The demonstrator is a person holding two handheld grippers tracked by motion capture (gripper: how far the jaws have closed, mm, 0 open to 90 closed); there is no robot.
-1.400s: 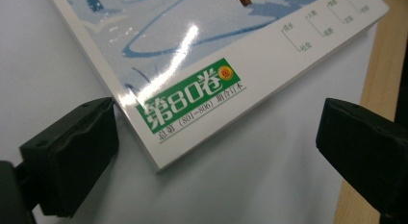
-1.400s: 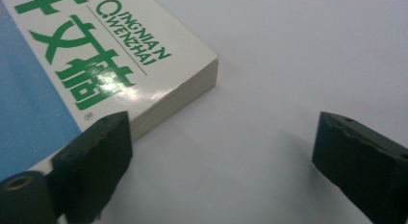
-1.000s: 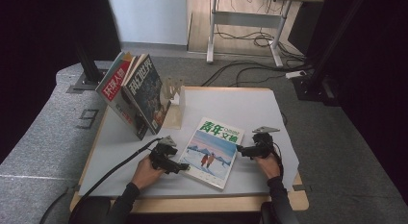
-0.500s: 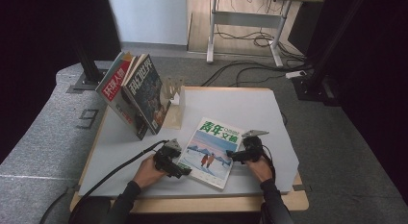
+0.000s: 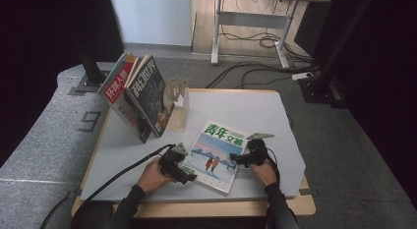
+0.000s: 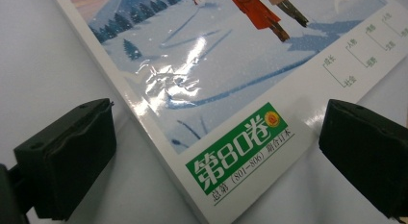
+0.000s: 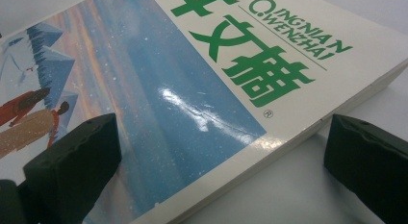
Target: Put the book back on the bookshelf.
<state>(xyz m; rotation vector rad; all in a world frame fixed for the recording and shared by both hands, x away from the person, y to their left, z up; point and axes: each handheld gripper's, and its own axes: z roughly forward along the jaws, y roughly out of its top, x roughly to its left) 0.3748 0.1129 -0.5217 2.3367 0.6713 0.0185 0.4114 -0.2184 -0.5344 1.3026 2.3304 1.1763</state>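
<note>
- The magazine (image 5: pixel 215 156) lies flat on the white table (image 5: pixel 255 111).
- The left gripper (image 5: pixel 189 177), jaws just opened wide, straddles its near corner.
- The right gripper (image 5: pixel 232 160) gapes wide over its right edge.

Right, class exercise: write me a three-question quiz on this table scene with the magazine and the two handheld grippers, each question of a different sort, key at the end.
1. True or false: the magazine lies flat and closed on the table.
2. Multiple choice: the jaws of the left gripper stand (A) pressed on the cover, (B) apart, either side of the magazine's corner, (C) around a cable.
3. Fill in: the right gripper has one jaw over the cover and the other beyond the magazine's ____.

Key: 1 true; 2 B; 3 edge.
</note>
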